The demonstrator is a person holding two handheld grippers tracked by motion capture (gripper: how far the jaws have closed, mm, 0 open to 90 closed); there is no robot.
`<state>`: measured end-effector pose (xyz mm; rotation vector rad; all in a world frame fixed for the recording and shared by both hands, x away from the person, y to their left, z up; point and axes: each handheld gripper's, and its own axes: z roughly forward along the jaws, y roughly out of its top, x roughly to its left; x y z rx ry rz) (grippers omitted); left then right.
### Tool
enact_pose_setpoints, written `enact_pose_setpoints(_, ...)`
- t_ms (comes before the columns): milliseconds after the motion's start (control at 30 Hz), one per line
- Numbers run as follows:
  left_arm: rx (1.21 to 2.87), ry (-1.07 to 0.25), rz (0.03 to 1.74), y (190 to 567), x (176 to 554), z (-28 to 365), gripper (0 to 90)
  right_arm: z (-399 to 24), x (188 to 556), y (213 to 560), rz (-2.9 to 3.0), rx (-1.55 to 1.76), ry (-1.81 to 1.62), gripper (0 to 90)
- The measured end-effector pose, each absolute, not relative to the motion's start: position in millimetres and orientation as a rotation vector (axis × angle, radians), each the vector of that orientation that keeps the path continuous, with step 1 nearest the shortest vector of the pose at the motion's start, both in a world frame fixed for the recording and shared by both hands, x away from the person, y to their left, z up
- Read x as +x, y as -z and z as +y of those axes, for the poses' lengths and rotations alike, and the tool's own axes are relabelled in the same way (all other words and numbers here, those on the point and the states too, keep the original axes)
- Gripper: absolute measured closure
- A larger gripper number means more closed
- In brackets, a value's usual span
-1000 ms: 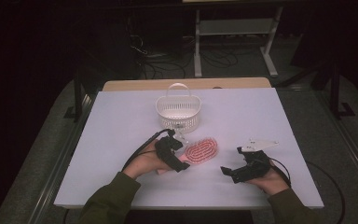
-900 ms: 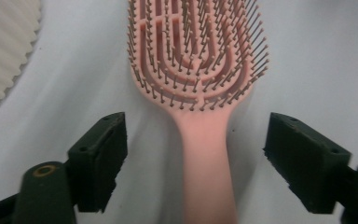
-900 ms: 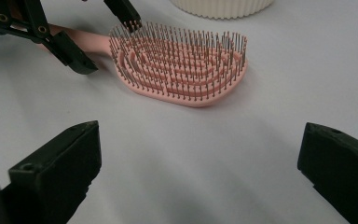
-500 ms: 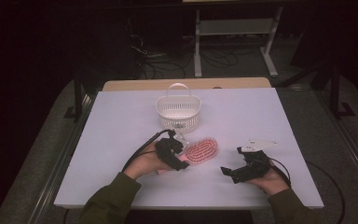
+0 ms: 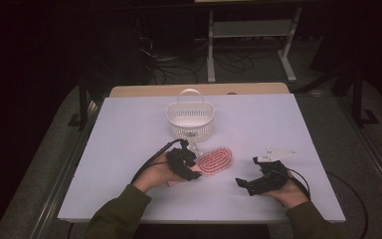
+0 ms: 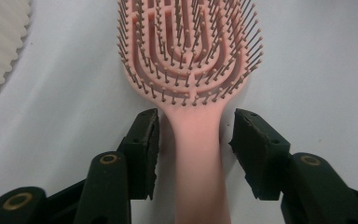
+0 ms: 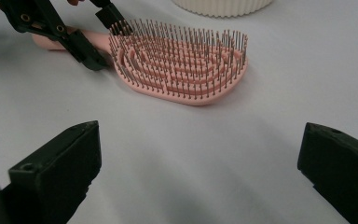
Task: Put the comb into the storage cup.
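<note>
A pink hairbrush lies bristles up on the white table, just in front of the basket. Its handle runs between the jaws of my left gripper, which have just been closing. A thin gap still shows on each side of the handle, so the pads do not press on it. In the high view the left gripper sits at the brush's left end. My right gripper rests to the right of the brush, open and holding nothing. In the right gripper view its jaws frame the brush and the left gripper.
A white ribbed basket with a handle stands behind the brush, mid-table; its wall shows in the left gripper view and the right gripper view. Bare white tabletop spreads left, right and front. The floor beyond is dark, with a metal stand.
The left gripper's jaws have drawn in around the brush handle. Both hands and the brush have kept their places.
</note>
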<state>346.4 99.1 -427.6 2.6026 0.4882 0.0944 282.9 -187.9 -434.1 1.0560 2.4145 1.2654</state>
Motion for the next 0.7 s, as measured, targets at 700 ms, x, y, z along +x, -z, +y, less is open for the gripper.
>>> enact_pose_setpoints(700, 2.614, -0.137, 0.515, 427.6, 345.3, 96.4, 63.5, -187.6, 282.7, 434.2, 2.417, 1.057, -1.265, 0.0)
